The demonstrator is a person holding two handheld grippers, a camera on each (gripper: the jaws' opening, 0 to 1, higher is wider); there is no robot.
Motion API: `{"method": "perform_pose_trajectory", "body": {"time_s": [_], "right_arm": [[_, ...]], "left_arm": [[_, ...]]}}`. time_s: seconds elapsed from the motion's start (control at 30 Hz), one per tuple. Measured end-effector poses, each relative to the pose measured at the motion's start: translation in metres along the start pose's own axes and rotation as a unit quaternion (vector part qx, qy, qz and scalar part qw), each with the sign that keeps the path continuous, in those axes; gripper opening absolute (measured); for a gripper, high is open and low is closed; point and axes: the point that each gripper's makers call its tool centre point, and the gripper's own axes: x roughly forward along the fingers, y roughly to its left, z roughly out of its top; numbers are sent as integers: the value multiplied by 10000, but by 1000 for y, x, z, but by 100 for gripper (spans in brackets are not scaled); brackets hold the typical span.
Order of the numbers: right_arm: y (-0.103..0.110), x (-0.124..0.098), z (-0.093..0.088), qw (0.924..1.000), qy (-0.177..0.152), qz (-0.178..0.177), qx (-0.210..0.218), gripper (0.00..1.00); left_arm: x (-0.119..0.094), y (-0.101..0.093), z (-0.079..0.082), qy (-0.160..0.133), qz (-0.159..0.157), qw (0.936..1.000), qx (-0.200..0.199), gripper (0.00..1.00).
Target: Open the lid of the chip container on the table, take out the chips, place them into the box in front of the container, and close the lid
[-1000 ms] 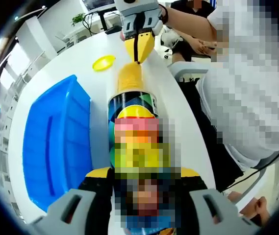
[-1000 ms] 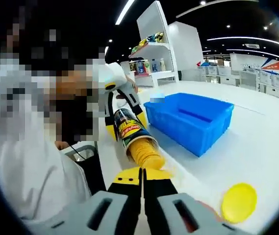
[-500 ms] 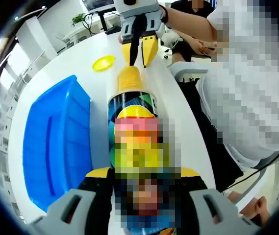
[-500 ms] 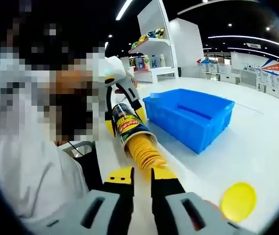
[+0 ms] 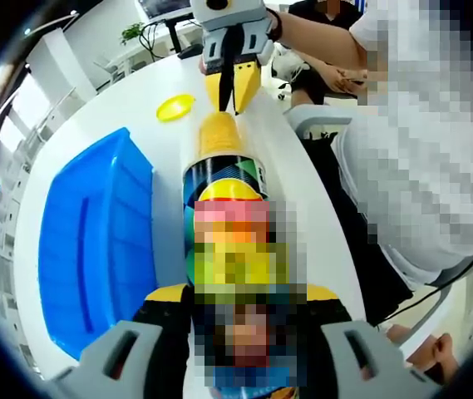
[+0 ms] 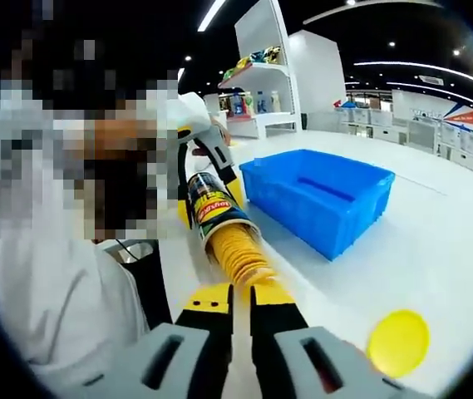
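My left gripper (image 5: 236,312) is shut on the chip can (image 5: 222,179), which lies pointing away from me over the white table (image 5: 136,104). A stack of yellow chips (image 5: 219,133) sticks out of its open far end. My right gripper (image 5: 233,93) meets that end from the far side. In the right gripper view its yellow jaws (image 6: 241,298) stand a narrow gap apart, pinching the tip of the chip stack (image 6: 238,249). Behind it are the can (image 6: 209,212) and the left gripper (image 6: 201,150). The yellow lid (image 6: 396,342) lies loose on the table.
A blue box (image 5: 95,241) sits on the table beside the can, seen again as the blue box (image 6: 319,198) in the right gripper view. The lid (image 5: 175,106) lies beyond it. The person's white sleeve (image 5: 419,166) is close on the can's other side. Shelves (image 6: 257,83) stand behind.
The right gripper's jaws were shut a second ago, opened wide half a second ago, and have now narrowed around the end of the chip stack. The can and left gripper have not moved.
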Motion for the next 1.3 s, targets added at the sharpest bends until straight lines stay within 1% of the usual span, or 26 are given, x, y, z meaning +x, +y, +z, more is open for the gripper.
{"method": "perform_pose_trajectory", "body": {"time_s": [0.07, 0.2, 0.53, 0.67, 0.8, 0.93, 1.0, 1.1, 1.13, 1.17, 1.2, 1.23, 1.3], "right_arm": [[0, 0, 0, 10000, 6, 2, 5, 8], [-1, 2, 0, 10000, 32, 5, 34, 4], [-2, 0, 1, 9999, 10, 8, 111, 2], [-5, -6, 9, 9996, -160, -55, 243, 2], [-6, -9, 11, 9995, -183, -76, 266, 2], [-4, -11, 13, 9995, -233, -62, 224, 2], [-3, -12, 15, 9991, -322, 8, 285, 2], [-3, -13, 15, 9987, -346, 53, 383, 2], [-5, -13, 15, 9982, -365, 28, 477, 2], [-3, -14, 16, 9970, -396, 83, 659, 2], [-3, -15, 18, 9946, -483, 162, 906, 2], [-5, -15, 20, 9921, -546, 142, 1122, 2], [-8, -15, 17, 9848, -522, 212, 1644, 2]], "left_arm": [[0, 1, 0, 10, -5, 10000, 1, 50], [0, 1, 0, 28, -9, 10000, 7, 50], [1, -1, 2, 29, -14, 10000, 8, 50], [1, -2, 2, 31, -9, 10000, 8, 50], [1, 0, 1, 28, -9, 10000, 15, 50], [1, 1, 0, 25, -3, 10000, 9, 50], [1, 2, -1, 23, 0, 10000, 11, 50], [0, 3, -2, 18, 4, 10000, 14, 50], [0, 4, -2, 14, 5, 10000, 16, 50], [0, 4, -2, 11, 6, 10000, 15, 50], [0, 4, -2, 6, 7, 10000, 15, 50], [0, 4, -2, 3, 8, 10000, 16, 50], [0, 3, -1, 1, 8, 10000, 20, 50]]}}
